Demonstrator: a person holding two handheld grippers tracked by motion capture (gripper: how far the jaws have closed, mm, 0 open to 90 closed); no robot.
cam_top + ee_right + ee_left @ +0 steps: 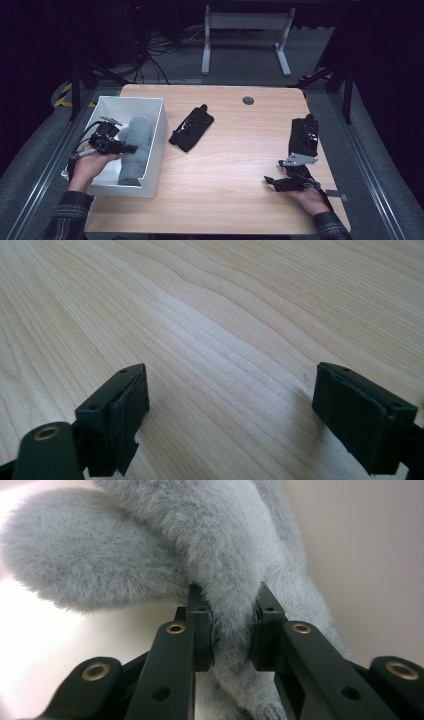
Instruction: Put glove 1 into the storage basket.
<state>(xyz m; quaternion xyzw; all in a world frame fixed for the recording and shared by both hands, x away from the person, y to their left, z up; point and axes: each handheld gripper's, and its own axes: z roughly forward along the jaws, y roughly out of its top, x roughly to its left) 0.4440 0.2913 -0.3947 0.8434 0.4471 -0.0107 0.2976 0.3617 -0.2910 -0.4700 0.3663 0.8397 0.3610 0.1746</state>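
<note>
Left gripper view looks along the left gripper (pixel 232 625), whose two black jaws pinch a fold of a grey fluffy cloth (pixel 150 555) between their pads. The cloth is pale grey with a soft, short nap, rolled or bunched into rounded lobes; its lower part runs out of the picture between the jaws, so how far the fold reaches is hard to tell. Behind it there is a smooth white wall.

High view places that left gripper (pixel 129 148) inside a white bin (pixel 159 145) at the left side of the wooden table (pixel 230 165), with the person's left hand (pixel 90 165) on it. The grey cloth lies as a long roll along the bin's right wall, and the hand and gripper body hide its left edge.

Right gripper view has the right gripper (pixel 230 405) with jaws spread wide, nothing between them, low over the bare wood. In the high view it (pixel 270 181) sits near the table's right front, held by the right hand (pixel 307 197).

A black glove-like item (pixel 191 128) lies just right of the bin, and another black item (pixel 304 135) lies beyond the right gripper; both are too dark to make out in detail.
</note>
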